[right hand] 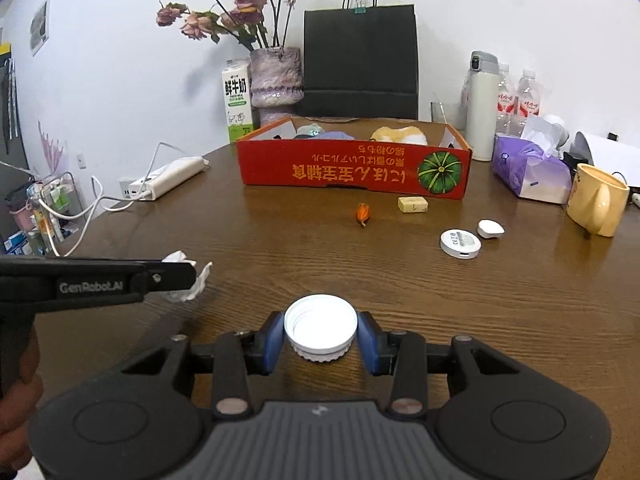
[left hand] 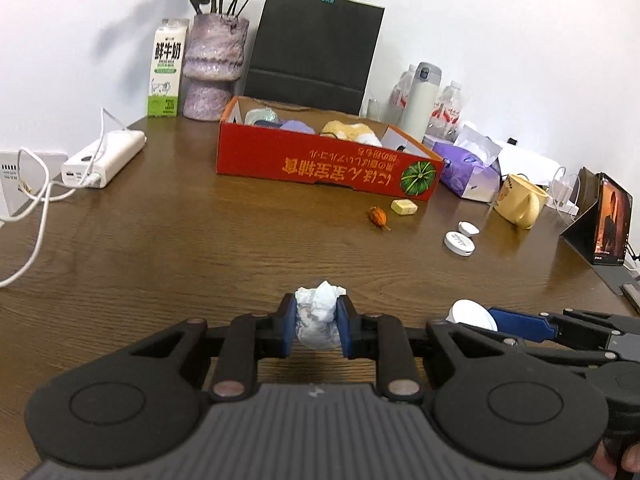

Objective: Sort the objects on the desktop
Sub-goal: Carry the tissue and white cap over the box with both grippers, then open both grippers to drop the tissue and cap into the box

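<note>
My left gripper is shut on a crumpled white tissue just above the brown table. The tissue also shows in the right wrist view beside the left gripper's finger. My right gripper is shut on a white bottle cap near the table's front; the cap shows in the left wrist view. A red cardboard box stands at the back centre, holding soft items. Loose in front of it lie a dried orange bud, a yellow block and two white round cases.
A yellow mug, purple tissue pack, white flask and water bottles stand at the right. Vase of dried roses, milk carton and black paper bag line the back. White power strip with cables at left. A propped tablet at far right.
</note>
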The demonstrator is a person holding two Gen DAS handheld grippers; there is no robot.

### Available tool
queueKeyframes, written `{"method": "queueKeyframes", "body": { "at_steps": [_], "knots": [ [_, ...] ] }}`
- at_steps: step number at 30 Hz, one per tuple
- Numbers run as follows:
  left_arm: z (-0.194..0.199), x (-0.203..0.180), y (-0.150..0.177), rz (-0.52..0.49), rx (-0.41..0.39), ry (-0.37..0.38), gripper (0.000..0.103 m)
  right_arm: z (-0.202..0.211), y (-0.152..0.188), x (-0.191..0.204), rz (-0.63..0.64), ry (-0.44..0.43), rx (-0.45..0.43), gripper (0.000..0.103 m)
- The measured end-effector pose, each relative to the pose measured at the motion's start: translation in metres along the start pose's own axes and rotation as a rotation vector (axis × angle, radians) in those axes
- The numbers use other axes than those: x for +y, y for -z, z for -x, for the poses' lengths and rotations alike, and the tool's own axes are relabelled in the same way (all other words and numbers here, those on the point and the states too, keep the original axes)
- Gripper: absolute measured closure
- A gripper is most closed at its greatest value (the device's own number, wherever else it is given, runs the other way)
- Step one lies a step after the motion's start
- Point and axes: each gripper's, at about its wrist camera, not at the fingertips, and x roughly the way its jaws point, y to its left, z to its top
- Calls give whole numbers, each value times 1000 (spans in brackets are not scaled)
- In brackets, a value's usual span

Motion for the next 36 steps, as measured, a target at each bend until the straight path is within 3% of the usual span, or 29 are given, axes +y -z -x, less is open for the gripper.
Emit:
{"method": "queueKeyframes", "body": {
  "at_steps": [4,7,10,12,14,16,20,24,27,28,29,32,36],
  "knots": [
    [2,-3,-15,-12,-15,-5,81,6,-8,-4,-12,2,-29,64],
    [-3,-2,-68,-57,-45,49,81,3,-38,-13,-7,-22,-34,64],
    [-20,3,-135,-64,-83,83,81,-3,-95,-30,10,-42,-104,64],
    [-47,6,-183,-50,-77,109,81,-20,-137,-44,46,-27,-139,64],
    [-80,5,-216,-70,-35,140,81,-50,-172,-60,50,18,-118,64],
    [-122,2,-242,-80,8,108,81,-92,-208,-80,38,25,-73,64],
    [-221,-5,-280,-122,114,34,81,-170,-263,-123,-41,44,16,64],
    [-309,7,-298,-38,257,13,81,-252,-294,-156,-121,56,145,64],
    [-351,6,-295,-91,344,-14,70,-297,-303,-167,-124,97,202,64],
    [-358,5,-295,-111,346,-37,56,-307,-304,-171,-128,115,217,64],
    [-360,6,-295,-121,327,-56,42,-316,-306,-171,-122,130,232,59],
    [-350,11,-297,-106,267,-37,24,-324,-310,-169,-91,190,207,49],
    [-331,18,-305,-74,259,-64,24,-308,-310,-162,-87,163,173,41]
  ]
}}
